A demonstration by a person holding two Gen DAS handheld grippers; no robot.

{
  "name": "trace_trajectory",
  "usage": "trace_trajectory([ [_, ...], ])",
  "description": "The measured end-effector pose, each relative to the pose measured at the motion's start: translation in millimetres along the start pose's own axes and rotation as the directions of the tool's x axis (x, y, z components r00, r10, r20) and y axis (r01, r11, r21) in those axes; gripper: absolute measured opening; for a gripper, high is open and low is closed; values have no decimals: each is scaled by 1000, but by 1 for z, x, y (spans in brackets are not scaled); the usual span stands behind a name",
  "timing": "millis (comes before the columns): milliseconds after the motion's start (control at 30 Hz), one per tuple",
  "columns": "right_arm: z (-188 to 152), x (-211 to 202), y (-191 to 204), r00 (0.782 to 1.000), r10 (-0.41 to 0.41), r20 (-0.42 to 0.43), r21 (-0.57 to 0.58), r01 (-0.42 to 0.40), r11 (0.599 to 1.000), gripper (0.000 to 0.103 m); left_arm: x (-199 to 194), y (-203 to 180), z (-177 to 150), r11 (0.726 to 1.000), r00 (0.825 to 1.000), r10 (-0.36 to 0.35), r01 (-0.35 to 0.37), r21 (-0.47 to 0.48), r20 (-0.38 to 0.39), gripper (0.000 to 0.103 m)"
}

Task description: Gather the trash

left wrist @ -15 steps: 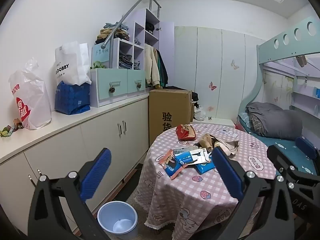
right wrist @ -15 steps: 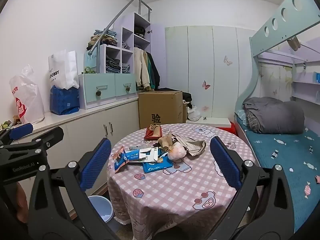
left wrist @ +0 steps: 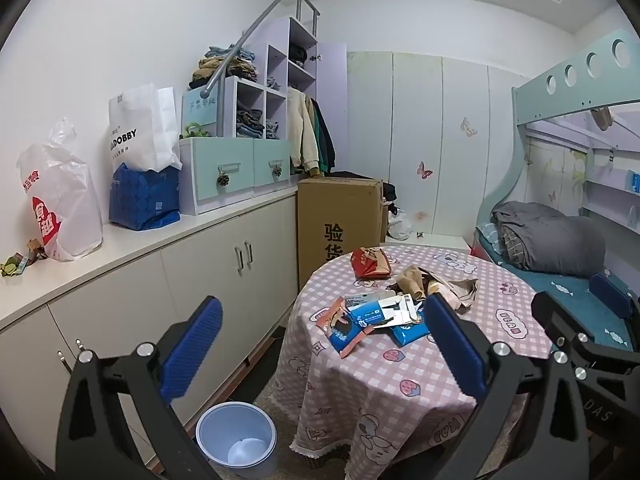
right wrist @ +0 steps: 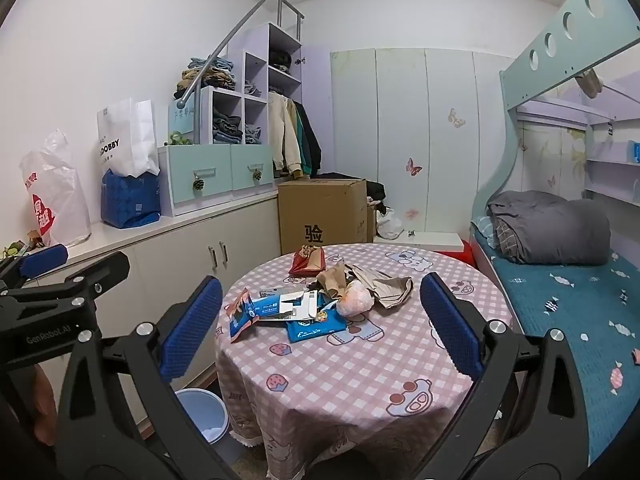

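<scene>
A pile of trash lies on the round table with a pink checked cloth [left wrist: 400,384] [right wrist: 340,368]. It holds blue wrappers [left wrist: 348,330] [right wrist: 316,326], a white card [right wrist: 298,306], a red packet [left wrist: 370,262] [right wrist: 308,260], crumpled brown paper [left wrist: 412,280] [right wrist: 384,282] and a pinkish crumpled ball [right wrist: 356,298]. My left gripper [left wrist: 322,306] is open and empty, short of the table's near left edge. My right gripper [right wrist: 320,282] is open too, nothing between its blue pads, hanging before the table. A pale blue bin [left wrist: 236,436] [right wrist: 200,412] stands on the floor left of the table.
A long white cabinet [left wrist: 168,264] runs along the left wall with bags [left wrist: 60,204] on top. A cardboard box [left wrist: 338,216] stands behind the table. A bunk bed with a grey quilt [right wrist: 548,228] is close on the right.
</scene>
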State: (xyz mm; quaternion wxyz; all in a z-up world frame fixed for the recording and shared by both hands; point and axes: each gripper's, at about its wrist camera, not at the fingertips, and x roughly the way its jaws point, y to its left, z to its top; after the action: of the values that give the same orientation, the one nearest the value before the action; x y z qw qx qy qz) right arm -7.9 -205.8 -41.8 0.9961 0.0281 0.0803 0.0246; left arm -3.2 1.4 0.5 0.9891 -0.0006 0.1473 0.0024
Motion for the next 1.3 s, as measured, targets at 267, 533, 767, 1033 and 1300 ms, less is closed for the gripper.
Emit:
trace_trajectory([
  [267, -3, 1, -1, 1000, 5, -4, 1, -5, 1000, 97, 2, -1, 0, 1000, 1000, 4, -4, 7, 0, 99],
  [533, -3, 1, 1, 1000, 7, -6, 2, -7, 1000, 97, 2, -2, 0, 1000, 1000, 4, -4, 10, -1, 99],
  [767, -4, 2, 3, 1000, 7, -8, 2, -7, 1000, 97, 2, -2, 0, 1000, 1000, 5, -5, 10, 0, 99],
  [1033, -4, 2, 3, 1000, 6, -9, 1, -6, 1000, 97, 2, -1, -1, 1000, 1000, 3, -3, 10, -2, 99],
  [1300, -4, 4, 3, 1000, 7, -13, 2, -7, 1000, 97, -2, -4, 2, 1000, 1000, -1, 1, 10, -3, 99],
])
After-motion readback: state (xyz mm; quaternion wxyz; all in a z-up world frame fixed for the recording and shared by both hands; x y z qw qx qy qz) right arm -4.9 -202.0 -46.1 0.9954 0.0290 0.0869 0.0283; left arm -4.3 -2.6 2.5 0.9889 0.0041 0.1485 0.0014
